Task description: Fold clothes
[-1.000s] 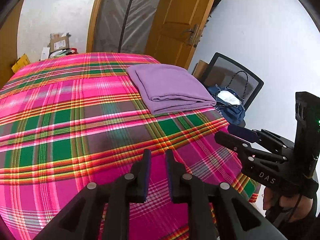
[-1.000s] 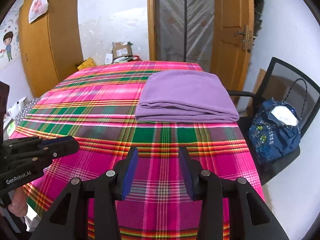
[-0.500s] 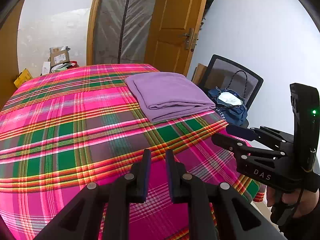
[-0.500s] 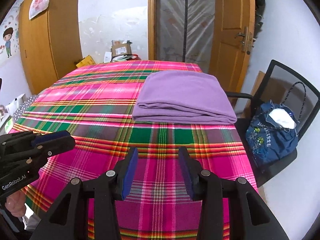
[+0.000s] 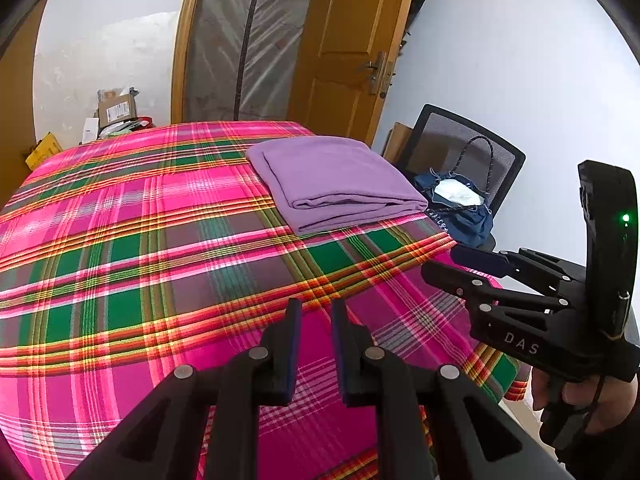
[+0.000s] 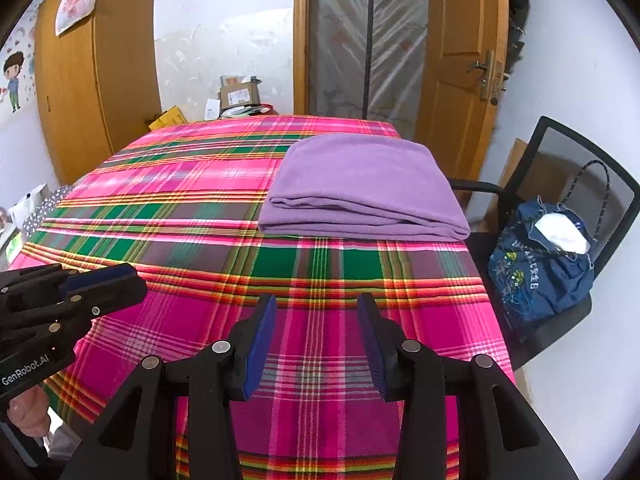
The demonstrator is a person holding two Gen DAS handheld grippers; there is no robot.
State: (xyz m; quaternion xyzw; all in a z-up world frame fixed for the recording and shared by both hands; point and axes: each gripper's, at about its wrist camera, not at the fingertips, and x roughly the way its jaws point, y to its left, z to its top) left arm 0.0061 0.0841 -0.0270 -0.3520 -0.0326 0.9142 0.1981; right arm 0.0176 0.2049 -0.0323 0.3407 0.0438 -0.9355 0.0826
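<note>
Cloth (image 6: 362,188) is folded, purple, lying flat on the far right part of the table (image 6: 168,216), its layered edge facing the grippers. Table is covered in a pink, green and orange plaid cover, bare apart from the cloth. In the left wrist view the cloth (image 5: 336,182) sits close to the table's right edge, just beside the chair (image 5: 472,148).

Left gripper (image 5: 316,344) hovers above the near part of the table, jaws parted by a narrow gap, nothing between them, only plaid visible through the gap. Not touching the cover as far as the frames show. From the right wrist view it (image 6: 116,284) enters at the left edge, a hand (image 6: 28,412) partly visible under it.

Right gripper (image 6: 316,340) is also above the near table, jaws clearly wider apart than the left's, blue pads showing, nothing gripped. In the left wrist view it (image 5: 460,262) comes in from the right, over the table's near right corner, green light on its body, held by a hand (image 5: 580,404).

Both grippers are well apart from the cloth, with open plaid between.

Off the table: blue bag (image 6: 540,264) on the chair seat, white item sticking out its top. Wooden door (image 6: 460,60) behind, ajar. Cardboard box (image 6: 240,94) and clutter past the table's far edge.
</note>
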